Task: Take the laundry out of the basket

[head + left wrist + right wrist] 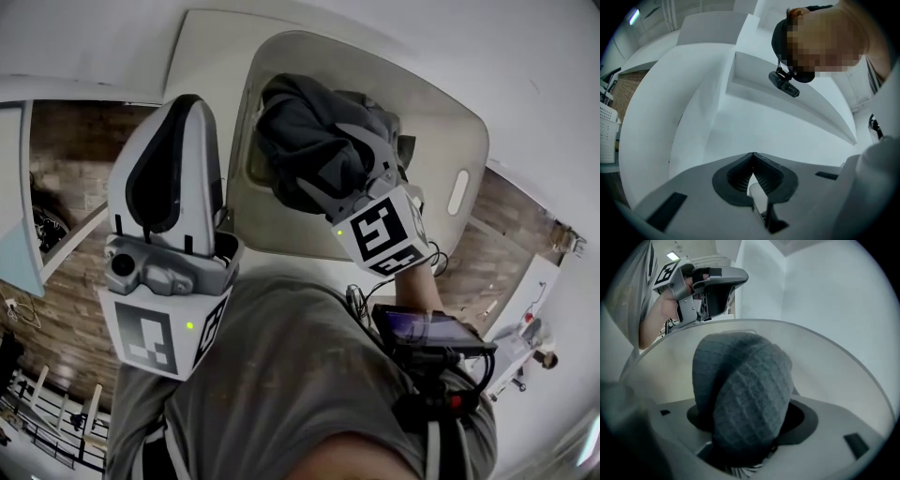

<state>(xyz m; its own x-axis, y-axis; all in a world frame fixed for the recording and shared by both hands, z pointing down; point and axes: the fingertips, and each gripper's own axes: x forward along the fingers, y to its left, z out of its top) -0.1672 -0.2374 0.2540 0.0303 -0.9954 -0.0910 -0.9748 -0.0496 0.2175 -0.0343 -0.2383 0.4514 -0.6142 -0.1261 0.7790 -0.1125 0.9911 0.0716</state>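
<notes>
A dark grey knit garment (300, 131) lies bunched in the cream laundry basket (459, 141). My right gripper (323, 159) reaches down into the basket, its jaws standing wide on either side of the bunch. In the right gripper view the grey garment (745, 385) bulges up through the gap and hides the right gripper (745, 399) tips; the basket wall (834, 376) curves behind. I cannot see the pads squeezing the cloth. My left gripper (187, 103) is held up at the left, clear of the basket. Its jaws meet at the tip of the left gripper (753, 154), with nothing in them.
The basket has a slot handle (458, 191) on its right rim. White walls surround it, and wooden floor (66, 187) shows at the left. A dark device with cables (427, 333) hangs at the person's chest. A perforated white bin (607, 136) sits at the left gripper view's edge.
</notes>
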